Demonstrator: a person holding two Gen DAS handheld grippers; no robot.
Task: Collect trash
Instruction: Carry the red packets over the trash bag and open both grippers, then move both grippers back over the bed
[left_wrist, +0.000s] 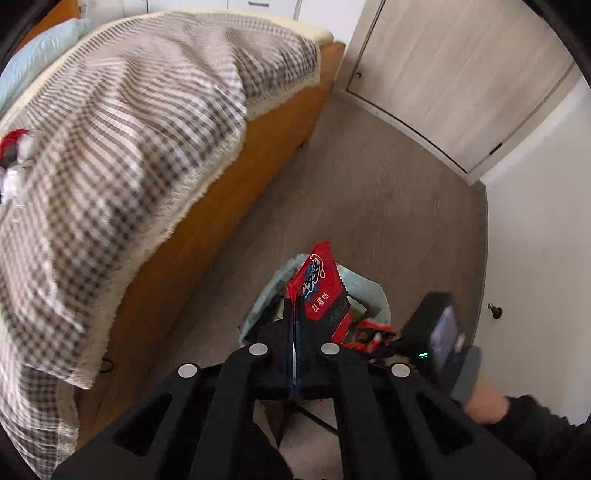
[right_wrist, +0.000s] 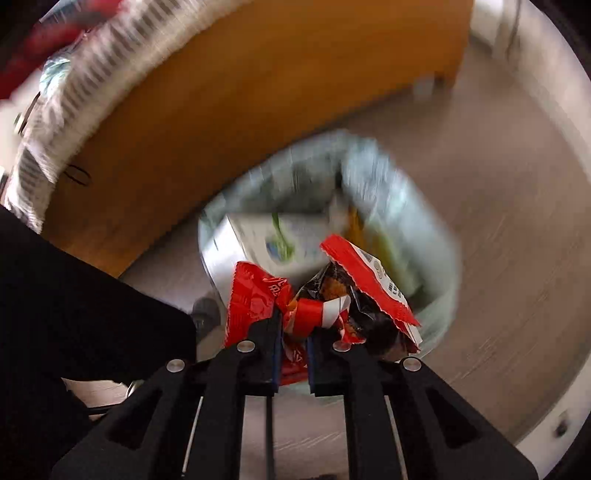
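Now both claws point down at the trash bin (right_wrist: 436, 236) on the floor beside the bed (left_wrist: 207, 236). The left gripper (left_wrist: 294, 314) is pinched tight on a flat red snack packet (left_wrist: 325, 291) that sticks up over the bin's mouth. The right gripper (right_wrist: 293, 334) squeezes a crumpled red wrapper (right_wrist: 317, 306), right above the bin. Both pieces look ready to drop straight down, the right one nearer the middle.
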